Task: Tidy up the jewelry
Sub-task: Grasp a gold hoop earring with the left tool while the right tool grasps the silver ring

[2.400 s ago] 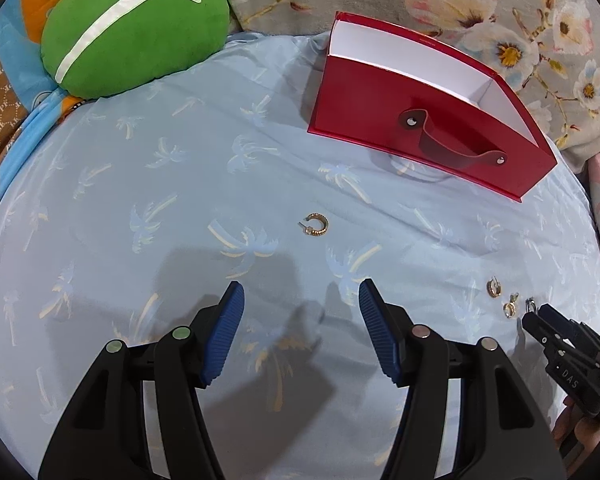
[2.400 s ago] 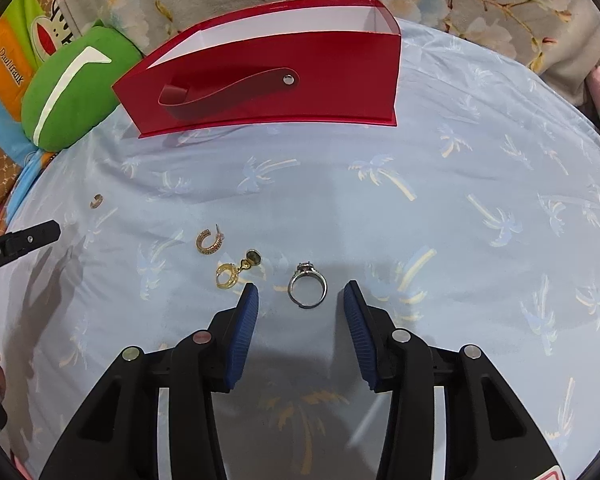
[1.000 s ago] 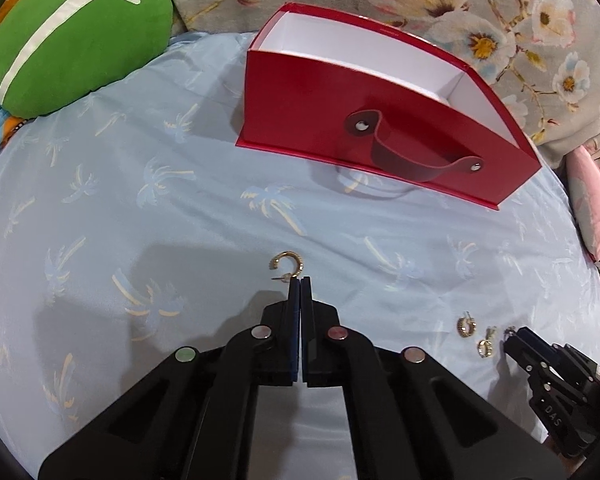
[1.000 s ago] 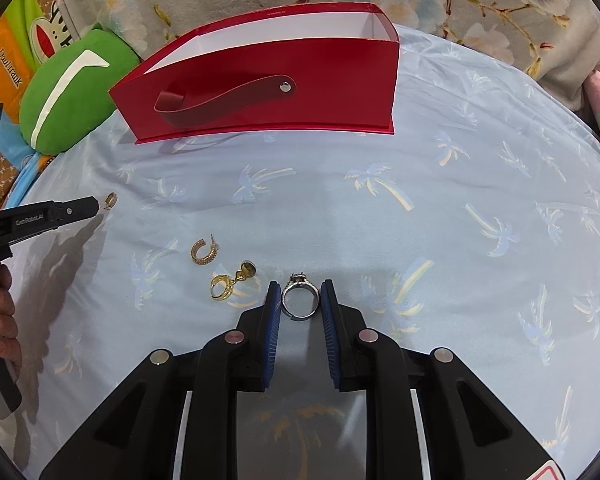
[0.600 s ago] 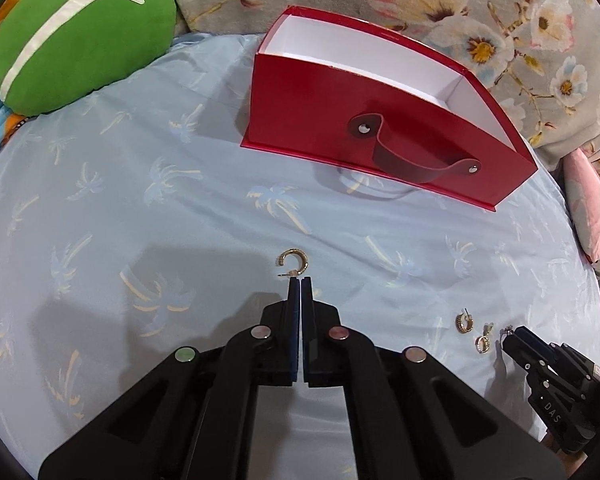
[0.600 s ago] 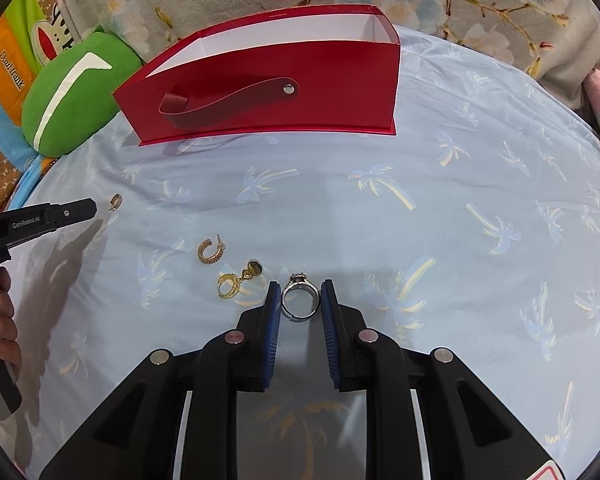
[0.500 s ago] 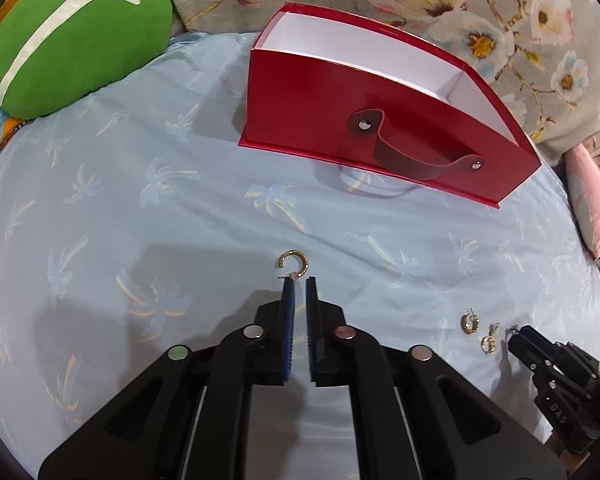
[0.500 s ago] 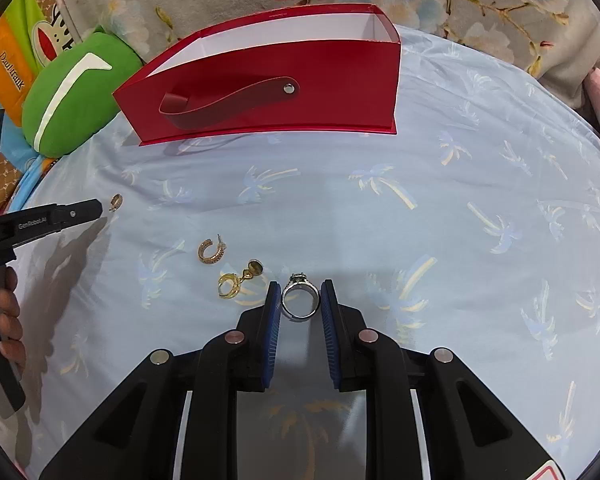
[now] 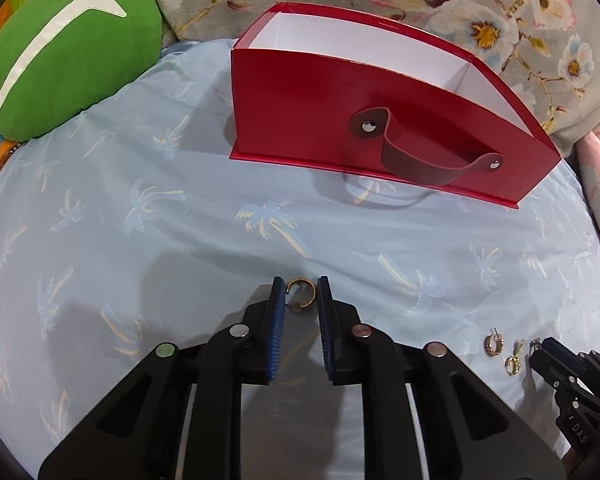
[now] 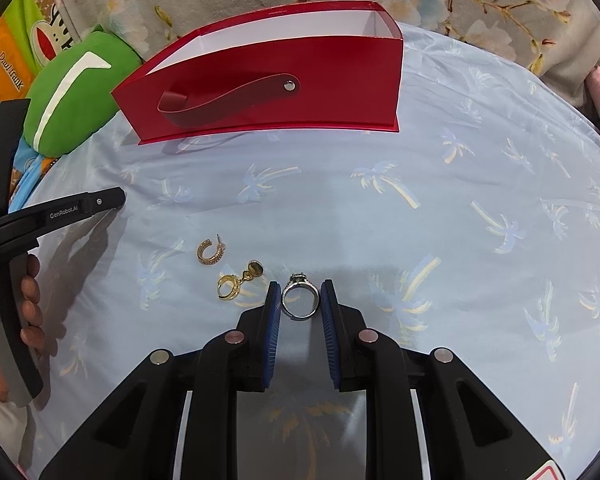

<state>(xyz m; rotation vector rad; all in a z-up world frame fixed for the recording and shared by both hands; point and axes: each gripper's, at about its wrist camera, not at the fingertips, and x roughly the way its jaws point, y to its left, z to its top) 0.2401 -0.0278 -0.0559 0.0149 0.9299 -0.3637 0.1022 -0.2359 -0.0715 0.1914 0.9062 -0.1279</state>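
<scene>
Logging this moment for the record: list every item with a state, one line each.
Left gripper: jaws around the hoop earring, grip unclear.
Right gripper: shut on the ring.
Red box: open top, upright on the sheet.
Second hoop: loose on the sheet.
Drop earring: loose on the sheet.

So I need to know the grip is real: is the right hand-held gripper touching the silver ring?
Touching. The right wrist view shows the right hand-held gripper with both blue pads against the silver ring.
</scene>
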